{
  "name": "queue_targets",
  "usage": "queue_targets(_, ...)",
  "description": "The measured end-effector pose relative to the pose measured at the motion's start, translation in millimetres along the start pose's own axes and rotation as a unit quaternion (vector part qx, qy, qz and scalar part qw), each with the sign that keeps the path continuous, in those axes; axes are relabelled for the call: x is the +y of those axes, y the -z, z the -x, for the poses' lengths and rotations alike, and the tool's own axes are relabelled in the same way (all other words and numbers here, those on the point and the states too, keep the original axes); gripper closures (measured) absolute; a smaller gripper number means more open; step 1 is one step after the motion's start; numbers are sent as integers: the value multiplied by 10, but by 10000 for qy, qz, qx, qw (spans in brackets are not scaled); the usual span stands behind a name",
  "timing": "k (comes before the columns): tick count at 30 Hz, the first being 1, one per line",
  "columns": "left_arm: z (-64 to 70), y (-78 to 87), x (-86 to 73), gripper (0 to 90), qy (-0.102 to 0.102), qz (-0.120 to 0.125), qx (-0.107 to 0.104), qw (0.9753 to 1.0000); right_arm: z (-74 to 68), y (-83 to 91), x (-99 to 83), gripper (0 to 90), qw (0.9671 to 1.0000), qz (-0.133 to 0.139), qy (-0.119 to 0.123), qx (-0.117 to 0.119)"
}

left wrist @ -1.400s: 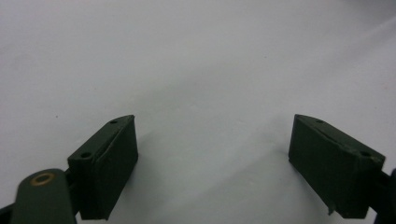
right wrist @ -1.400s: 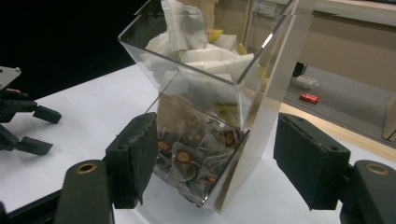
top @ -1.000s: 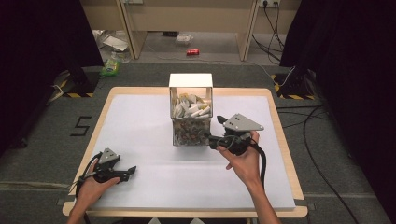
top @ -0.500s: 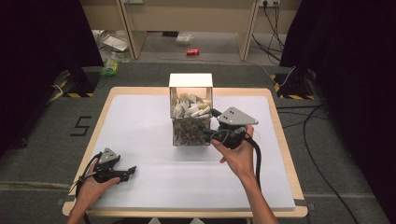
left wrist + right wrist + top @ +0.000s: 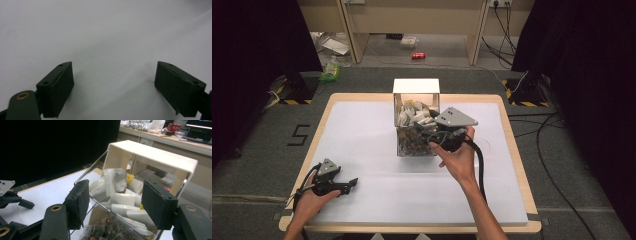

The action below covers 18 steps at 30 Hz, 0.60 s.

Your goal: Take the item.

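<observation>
From where I stand, the right gripper (image 5: 438,134) hangs at the right edge of the clear box (image 5: 416,117), which sits a little beyond the middle of the white table (image 5: 362,130), toward twelve o'clock. Its jaws are spread wide with nothing between them, and in the right gripper view (image 5: 113,202) they frame the box's open top and the heap of white sachets (image 5: 123,200) inside. One sachet (image 5: 115,181) stands higher than the rest, tilted up toward the box's white lid (image 5: 152,153), which stands raised at the far side. Darker packets (image 5: 106,228) lie lower in the box, behind the clear front wall.

The left gripper (image 5: 343,185) rests at about seven o'clock on the table, well apart from the box, held by the person's left hand (image 5: 309,197). In the left gripper view (image 5: 113,86) its jaws are spread wide over bare white tabletop, gripping nothing
</observation>
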State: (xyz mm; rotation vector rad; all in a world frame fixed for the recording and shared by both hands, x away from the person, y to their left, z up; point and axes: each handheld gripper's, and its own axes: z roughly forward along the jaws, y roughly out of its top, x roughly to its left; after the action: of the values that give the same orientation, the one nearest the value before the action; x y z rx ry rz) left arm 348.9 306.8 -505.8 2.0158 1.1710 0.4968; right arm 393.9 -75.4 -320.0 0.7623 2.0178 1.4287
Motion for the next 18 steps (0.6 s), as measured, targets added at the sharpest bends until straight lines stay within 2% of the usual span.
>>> queue_targets(11,-1,1,0,149,5,-4,-2,10000,6,-220,34,431,10000,-85,6,-4)
queue_targets(18,-1,1,0,150,9,-3,-3,10000,-39,-342,72,446,9999,-143,35,60)
